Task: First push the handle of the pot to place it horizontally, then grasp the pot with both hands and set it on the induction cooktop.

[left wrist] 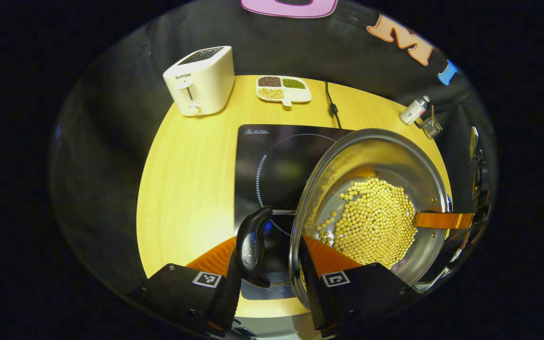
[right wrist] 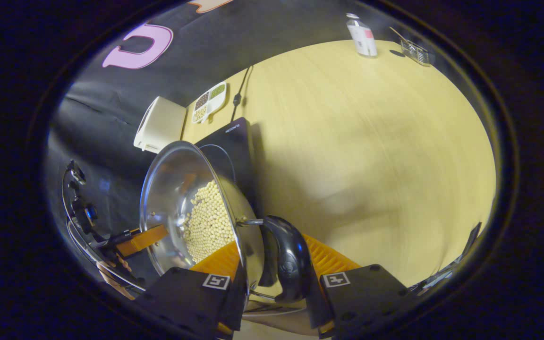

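The pot [left wrist: 371, 203], a shiny steel pan holding a heap of soybeans [left wrist: 376, 222], is off the surface [left wrist: 187, 179] and carried between both grippers, so the handle-pushing step looks finished and the carry to the induction cooktop [left wrist: 272, 165] is the step in hand.

In the left gripper view, the left gripper [left wrist: 272, 264] has its fingers set narrow around one black side handle [left wrist: 253, 245], one finger outside the handle and the other against the pot's rim; they appear to clamp it. Across the pot from this handle, the other gripper's finger reaches in at the far rim.

In the right gripper view, the right gripper [right wrist: 276, 278] grips the opposite black handle [right wrist: 286, 264] the same way, fingers close on either side.

The pot hangs partly over the cooktop's near right corner, tilted, with the beans slid toward one side. A white toaster [left wrist: 201, 80] and a divided dish of grains [left wrist: 284, 89] stand beyond the cooktop.

The next move likely calls for levelling the pot, shifting it until it sits over the cooktop's ring [left wrist: 267, 160], then lowering both hands together so the beans stay in.
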A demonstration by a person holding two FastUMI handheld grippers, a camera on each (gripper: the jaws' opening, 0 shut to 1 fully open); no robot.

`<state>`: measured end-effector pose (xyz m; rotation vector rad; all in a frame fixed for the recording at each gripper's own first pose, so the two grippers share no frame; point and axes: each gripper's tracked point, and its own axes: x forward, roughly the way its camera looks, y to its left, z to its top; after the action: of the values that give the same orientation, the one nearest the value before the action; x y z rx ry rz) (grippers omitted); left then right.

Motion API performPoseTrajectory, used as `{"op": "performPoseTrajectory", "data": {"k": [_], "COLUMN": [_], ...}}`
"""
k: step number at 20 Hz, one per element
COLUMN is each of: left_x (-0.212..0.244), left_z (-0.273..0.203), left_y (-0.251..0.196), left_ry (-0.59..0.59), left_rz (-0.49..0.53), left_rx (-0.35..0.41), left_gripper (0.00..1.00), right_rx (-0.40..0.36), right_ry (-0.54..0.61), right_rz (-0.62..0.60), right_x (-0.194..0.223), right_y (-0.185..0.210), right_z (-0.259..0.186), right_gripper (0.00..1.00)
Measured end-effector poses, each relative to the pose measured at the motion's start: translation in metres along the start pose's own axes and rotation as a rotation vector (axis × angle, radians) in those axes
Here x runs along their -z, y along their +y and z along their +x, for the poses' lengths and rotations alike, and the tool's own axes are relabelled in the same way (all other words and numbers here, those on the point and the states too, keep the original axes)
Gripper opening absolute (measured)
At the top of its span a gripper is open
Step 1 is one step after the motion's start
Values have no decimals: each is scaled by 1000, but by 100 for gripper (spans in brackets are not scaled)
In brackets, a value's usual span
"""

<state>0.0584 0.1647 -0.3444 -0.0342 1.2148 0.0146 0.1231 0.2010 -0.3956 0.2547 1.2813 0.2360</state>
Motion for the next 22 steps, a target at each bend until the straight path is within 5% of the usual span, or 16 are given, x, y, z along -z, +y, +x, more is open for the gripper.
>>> {"op": "performPoseTrajectory", "data": {"k": [20, 21, 22], "left_x": [-26, -26, -26], "left_z": [4, 4, 4], "left_y": [39, 39, 39], "left_ry": [-88, -91, -92], "left_rz": [-37, -36, -39], "left_rx": [-58, -57, -54], "left_gripper": [63, 62, 62], "right_rx": [16, 14, 11], "right_ry": [-64, -65, -66], "right_rz": [-13, -12, -13], "right_x": [-46, -47, -48], "right_y": [42, 42, 42], "right_z": [67, 67, 69], "right_gripper": [51, 58, 52]}}
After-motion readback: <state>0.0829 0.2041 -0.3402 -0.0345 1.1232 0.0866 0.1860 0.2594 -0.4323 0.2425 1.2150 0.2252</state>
